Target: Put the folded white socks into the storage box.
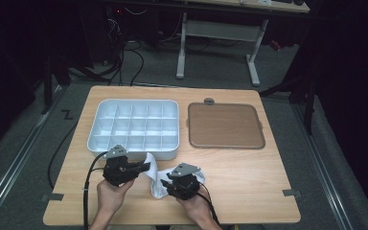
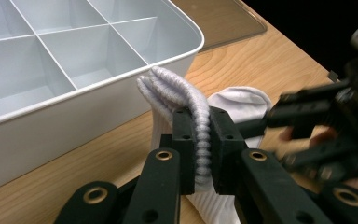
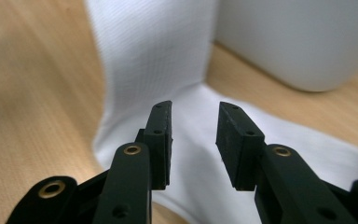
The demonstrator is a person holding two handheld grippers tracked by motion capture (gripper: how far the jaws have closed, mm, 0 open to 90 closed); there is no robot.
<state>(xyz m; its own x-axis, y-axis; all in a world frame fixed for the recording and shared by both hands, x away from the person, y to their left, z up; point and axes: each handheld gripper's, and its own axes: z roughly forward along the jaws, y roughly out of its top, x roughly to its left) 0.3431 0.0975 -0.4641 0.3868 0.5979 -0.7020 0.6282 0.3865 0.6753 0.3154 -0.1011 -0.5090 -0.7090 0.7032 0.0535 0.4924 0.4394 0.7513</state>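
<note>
Left tongs (image 2: 200, 140) pinching a white sock (image 2: 186, 100) beside the compartment tray (image 2: 121, 88)

Right tongs (image 3: 193, 140) are hovering spread over the sock's flat part on the bench (image 1: 249, 177), nothing pinched; the tray is sitting just beyond both tongs.

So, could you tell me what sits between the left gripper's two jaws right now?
The ribbed cuff of the white sock, folded into layers, is pinched between the left gripper jaws, as the left gripper view shows.
</note>
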